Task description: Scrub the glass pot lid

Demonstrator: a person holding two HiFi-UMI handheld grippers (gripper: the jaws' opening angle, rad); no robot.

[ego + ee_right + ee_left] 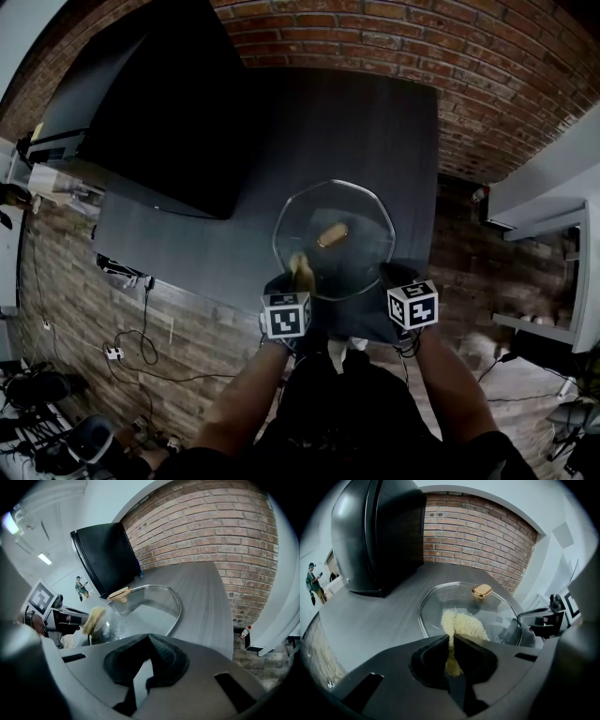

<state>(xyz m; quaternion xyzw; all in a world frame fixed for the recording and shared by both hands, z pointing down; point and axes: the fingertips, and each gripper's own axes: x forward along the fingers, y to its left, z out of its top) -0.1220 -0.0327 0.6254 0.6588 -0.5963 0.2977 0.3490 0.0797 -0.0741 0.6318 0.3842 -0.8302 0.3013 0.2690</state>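
On the dark table [375, 122], one glass pot lid [361, 211], knob [332, 234] up: my left gripper [450, 638] clamps the yellow scrub pad [464, 626] against the glass, my right gripper [147, 637] pinches the near rim, so I favour firm small circles with the rim held steady.

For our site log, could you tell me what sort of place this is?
Probably a lab or studio, not a kitchen: a glass lid on a dark table by a brick wall, loose cables on the floor.
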